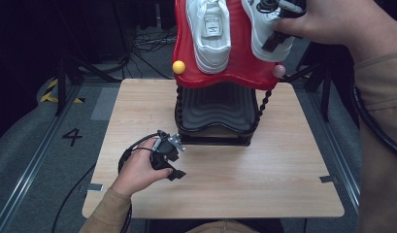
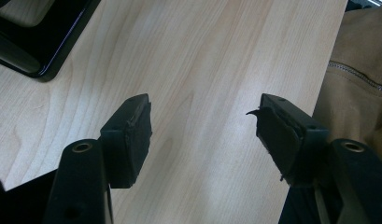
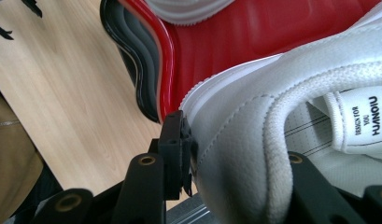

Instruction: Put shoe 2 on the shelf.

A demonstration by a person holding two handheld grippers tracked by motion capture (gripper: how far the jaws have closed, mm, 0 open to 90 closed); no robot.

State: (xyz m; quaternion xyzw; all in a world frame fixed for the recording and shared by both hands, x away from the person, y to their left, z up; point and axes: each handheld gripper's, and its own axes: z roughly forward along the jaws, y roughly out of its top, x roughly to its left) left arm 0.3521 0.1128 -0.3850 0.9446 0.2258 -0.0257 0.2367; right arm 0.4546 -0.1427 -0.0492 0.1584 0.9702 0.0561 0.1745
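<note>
Two white sneakers sit on the red top shelf [image 1: 235,73] of a small shoe rack. The left sneaker [image 1: 210,34] lies free. My right gripper [image 1: 276,39] is at the heel of the right sneaker [image 1: 261,43]. In the right gripper view the right gripper [image 3: 235,149] is shut on this sneaker [image 3: 244,121]: one pad [image 3: 179,149] presses the outside of the heel and the other jaw is inside the collar. The left gripper [image 1: 173,167] rests low over the wooden table [image 1: 264,165] in front of the rack. The left gripper [image 2: 202,126] stands open with bare wood between its pads.
The rack has a black ribbed lower shelf [image 1: 218,111], a black base frame [image 2: 34,51], twisted black posts and a yellow ball [image 1: 178,67] and a pink ball [image 1: 279,71] at the red shelf's corners. A tan sleeve [image 2: 361,70] lies beside the table edge.
</note>
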